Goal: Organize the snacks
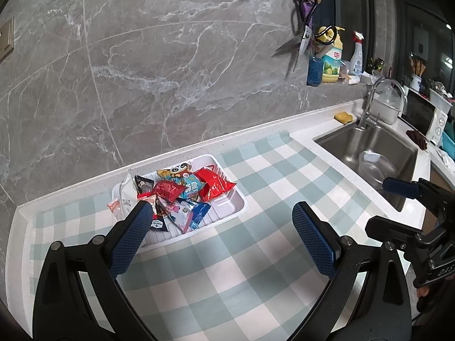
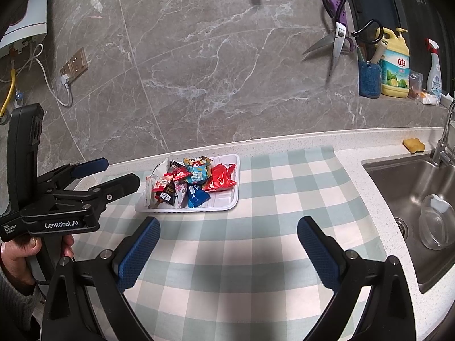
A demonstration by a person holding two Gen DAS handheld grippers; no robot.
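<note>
I can read "GenRobot.AI" in white on the side of my left gripper (image 2: 113, 173), and small words that look like "Data Acquisition System" next to it. The yellow bottle (image 2: 395, 62) on the ledge has big red Chinese letters and limes on its label. One teal snack packet (image 2: 197, 170) shows a cartoon face and the word "SHUTAO", I think, but it is upside down and small.

The snacks (image 1: 182, 193) are all piled in a white tray (image 1: 230, 203) near the back wall, on the checked cloth (image 1: 256, 255) that covers the table (image 1: 301, 119). I see red, blue, black and pink packets lying on top of each other. One pink packet (image 1: 113, 206) hangs over the tray's left edge. The right end of the tray is bare.

My left gripper (image 1: 221, 227) is wide open with nothing in it, and its left finger covers part of the pile. My right gripper (image 2: 229, 241) is wide open too, holding nothing, over the cloth in front of the tray.

A clear bowl (image 2: 436, 221) sits in the sink (image 2: 398, 182). A blue cup (image 2: 369, 79) holds tools I cannot make out. Scissors (image 2: 337, 37) hang on the wall. A hand (image 2: 17, 253) shows at the left edge, partly cut off.
</note>
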